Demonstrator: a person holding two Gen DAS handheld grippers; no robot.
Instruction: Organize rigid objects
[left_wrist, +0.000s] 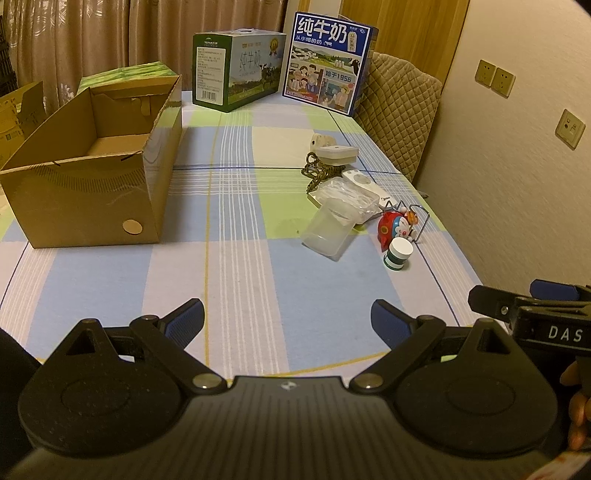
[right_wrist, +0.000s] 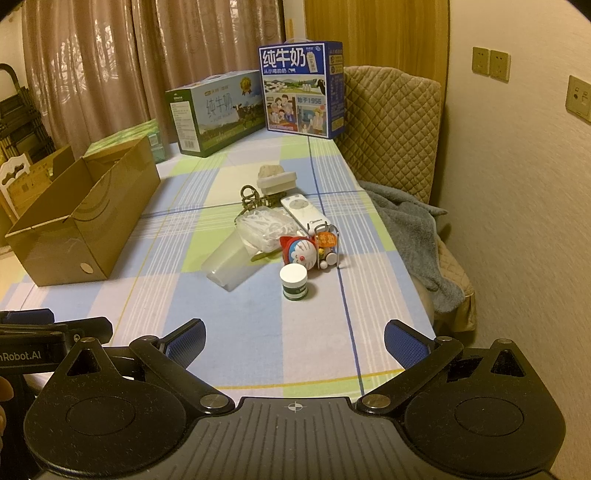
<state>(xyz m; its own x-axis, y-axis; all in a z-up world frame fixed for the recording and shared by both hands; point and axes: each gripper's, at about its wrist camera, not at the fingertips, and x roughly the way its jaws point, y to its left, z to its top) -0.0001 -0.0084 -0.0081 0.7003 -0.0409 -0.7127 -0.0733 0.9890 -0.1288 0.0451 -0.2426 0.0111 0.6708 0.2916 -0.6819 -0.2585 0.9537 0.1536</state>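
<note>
An open brown cardboard box (left_wrist: 85, 192) (right_wrist: 77, 225) lies at the table's left. A cluster sits right of centre: a small white-capped green jar (left_wrist: 398, 254) (right_wrist: 293, 281), a Doraemon toy (left_wrist: 397, 227) (right_wrist: 303, 251), a clear plastic cup on its side (left_wrist: 327, 232) (right_wrist: 231, 264), a white remote (left_wrist: 364, 184) (right_wrist: 304, 212), a bag of white bits (right_wrist: 264, 227), a white lidded case (left_wrist: 338, 154) (right_wrist: 277, 182) and a braided cord (left_wrist: 317, 173). My left gripper (left_wrist: 288, 317) and right gripper (right_wrist: 295, 341) both hover open over the near edge, holding nothing.
Two milk cartons, one green (left_wrist: 236, 72) (right_wrist: 214, 112) and one blue (left_wrist: 328, 62) (right_wrist: 301, 90), stand at the table's far end. A quilted chair (right_wrist: 391, 125) with a grey towel (right_wrist: 410, 236) lines the right side by the wall. The right gripper's body (left_wrist: 546, 321) shows beside my left one.
</note>
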